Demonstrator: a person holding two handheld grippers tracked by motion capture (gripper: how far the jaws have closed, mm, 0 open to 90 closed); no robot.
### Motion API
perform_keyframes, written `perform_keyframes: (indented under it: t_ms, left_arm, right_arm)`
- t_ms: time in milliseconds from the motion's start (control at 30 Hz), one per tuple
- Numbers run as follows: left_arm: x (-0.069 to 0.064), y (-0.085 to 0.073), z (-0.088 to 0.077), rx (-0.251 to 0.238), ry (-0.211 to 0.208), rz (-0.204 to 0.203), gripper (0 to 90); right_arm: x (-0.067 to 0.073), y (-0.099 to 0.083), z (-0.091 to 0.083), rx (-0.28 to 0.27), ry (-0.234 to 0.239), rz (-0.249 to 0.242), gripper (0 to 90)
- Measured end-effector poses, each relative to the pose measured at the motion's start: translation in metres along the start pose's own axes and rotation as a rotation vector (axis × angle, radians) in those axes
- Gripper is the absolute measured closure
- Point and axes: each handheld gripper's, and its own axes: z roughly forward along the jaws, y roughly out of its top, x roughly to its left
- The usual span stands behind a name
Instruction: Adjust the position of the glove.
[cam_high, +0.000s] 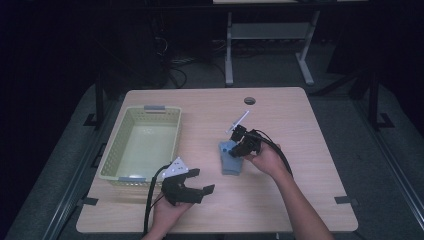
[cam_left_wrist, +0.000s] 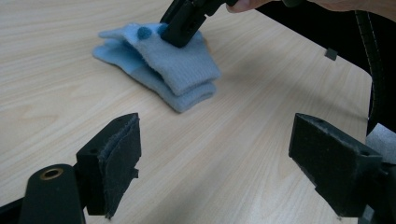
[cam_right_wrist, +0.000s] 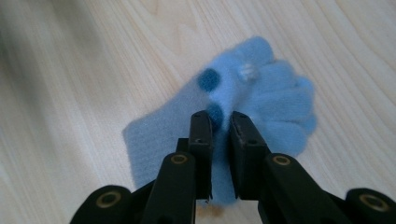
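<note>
Pinching a light blue glove (cam_high: 230, 159) on the wooden table (cam_high: 280, 200), with the other gripper idle nearby.

High view: the right gripper (cam_high: 239, 145) sits on the glove at mid-table; the left gripper (cam_high: 200, 181) hovers near the front edge, jaws spread, beside a pale green basket (cam_high: 114, 150). Left gripper view: its own jaws stand wide apart over bare wood, the folded glove (cam_left_wrist: 163, 70) beyond them under the right gripper (cam_left_wrist: 180, 28). Right gripper view: the right gripper (cam_right_wrist: 220, 135) has its jaws nearly together, clamped on a fold of the glove (cam_right_wrist: 261, 102), by its dark blue dots.
</note>
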Motion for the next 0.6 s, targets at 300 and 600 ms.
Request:
perform_keyframes:
  t_ms: [300, 600]
  left_arm:
    - [0.000, 0.000, 0.000, 0.003, 0.000, 0.003, 16.5]
    - [0.000, 0.000, 0.002, 0.004, -0.003, -0.007, 16.5]
  right_arm:
    - [0.002, -0.004, 0.012, 0.005, -0.004, 0.002, 79.4]
    - [0.002, -0.008, 0.010, -0.065, 0.001, 0.056, 67.8]
